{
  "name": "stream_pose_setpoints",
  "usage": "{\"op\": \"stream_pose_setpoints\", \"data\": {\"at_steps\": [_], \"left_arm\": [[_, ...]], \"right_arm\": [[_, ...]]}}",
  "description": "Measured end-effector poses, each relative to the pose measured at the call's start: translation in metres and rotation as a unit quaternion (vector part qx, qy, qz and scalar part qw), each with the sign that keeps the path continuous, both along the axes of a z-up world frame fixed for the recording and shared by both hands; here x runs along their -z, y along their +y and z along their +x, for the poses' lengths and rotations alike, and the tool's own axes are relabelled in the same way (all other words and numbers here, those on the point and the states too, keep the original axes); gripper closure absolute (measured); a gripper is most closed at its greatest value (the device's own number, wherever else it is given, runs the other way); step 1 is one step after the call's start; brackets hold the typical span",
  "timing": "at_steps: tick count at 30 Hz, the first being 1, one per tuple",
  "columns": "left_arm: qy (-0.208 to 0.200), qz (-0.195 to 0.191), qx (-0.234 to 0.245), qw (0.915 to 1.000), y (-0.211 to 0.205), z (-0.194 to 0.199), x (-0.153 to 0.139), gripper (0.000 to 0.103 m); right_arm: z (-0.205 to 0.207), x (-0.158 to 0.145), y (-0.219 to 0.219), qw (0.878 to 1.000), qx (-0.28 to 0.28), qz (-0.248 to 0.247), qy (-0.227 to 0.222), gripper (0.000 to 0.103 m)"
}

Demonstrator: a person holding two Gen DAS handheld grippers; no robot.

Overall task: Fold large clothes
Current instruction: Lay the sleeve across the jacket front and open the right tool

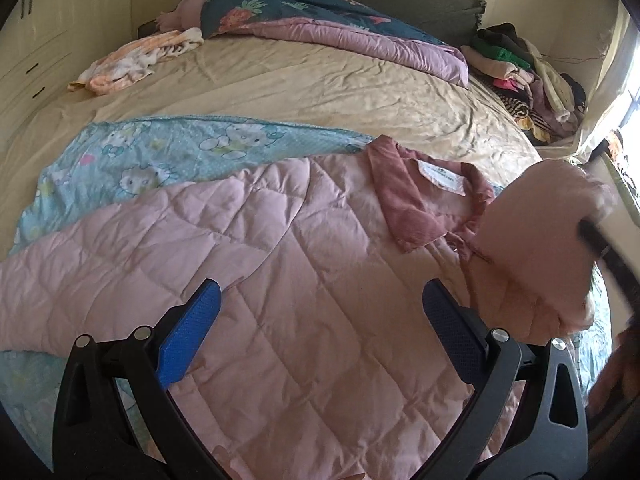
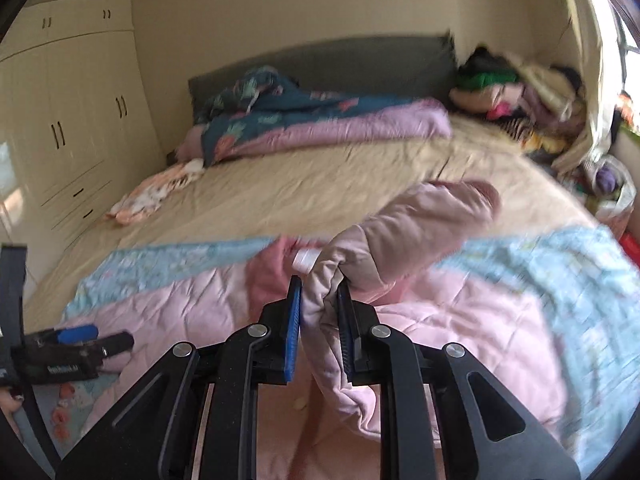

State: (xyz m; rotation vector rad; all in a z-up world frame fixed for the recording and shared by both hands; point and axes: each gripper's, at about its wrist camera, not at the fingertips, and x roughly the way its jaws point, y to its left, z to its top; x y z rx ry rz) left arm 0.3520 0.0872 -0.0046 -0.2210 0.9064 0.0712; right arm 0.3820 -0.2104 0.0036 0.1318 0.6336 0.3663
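The right gripper (image 2: 320,328) is clamping the sleeve (image 2: 420,228) of the pink quilted jacket (image 1: 280,280), which is lying across the frame's centre; the left gripper (image 1: 320,328) is hovering wide above its body.

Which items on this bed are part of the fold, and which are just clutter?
In play:
- pink quilted jacket, spread on the bed
- its sleeve, pinched in the right gripper
- left gripper, jaws open over the jacket

Lying about:
- blue cartoon-print blanket under the jacket
- floral quilt
- orange-and-white cloth
- heap of clothes
- wardrobe
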Motion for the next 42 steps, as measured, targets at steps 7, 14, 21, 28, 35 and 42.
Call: {"op": "stream_pose_setpoints", "data": {"at_steps": [7, 14, 21, 28, 35, 42], "left_arm": [[0.013, -0.016, -0.007, 0.9998, 0.006, 0.004, 0.009, 0.008], [0.022, -0.073, 0.001, 0.9971, 0.005, 0.005, 0.012, 0.008], [0.007, -0.14, 0.005, 0.9901, 0.016, 0.002, 0.001, 0.008], [-0.016, -0.203, 0.003, 0.9791, 0.034, 0.0, -0.009, 0.008], [-0.004, -0.269, 0.002, 0.9631, 0.045, 0.002, 0.006, 0.008], [0.064, -0.251, -0.001, 0.966, 0.031, 0.01, 0.049, 0.008]], "right_arm": [[-0.005, 0.05, -0.005, 0.991, 0.043, 0.097, 0.085, 0.058], [-0.013, 0.056, -0.033, 0.977, 0.118, 0.151, 0.097, 0.041], [-0.023, 0.02, -0.002, 0.996, 0.033, 0.086, 0.017, 0.091], [-0.037, 0.023, 0.062, 0.996, -0.09, 0.005, 0.016, 0.091], [-0.054, 0.058, 0.112, 0.982, -0.168, -0.042, 0.08, 0.091], [-0.052, 0.051, 0.083, 0.985, -0.141, -0.012, 0.099, 0.064]]}}
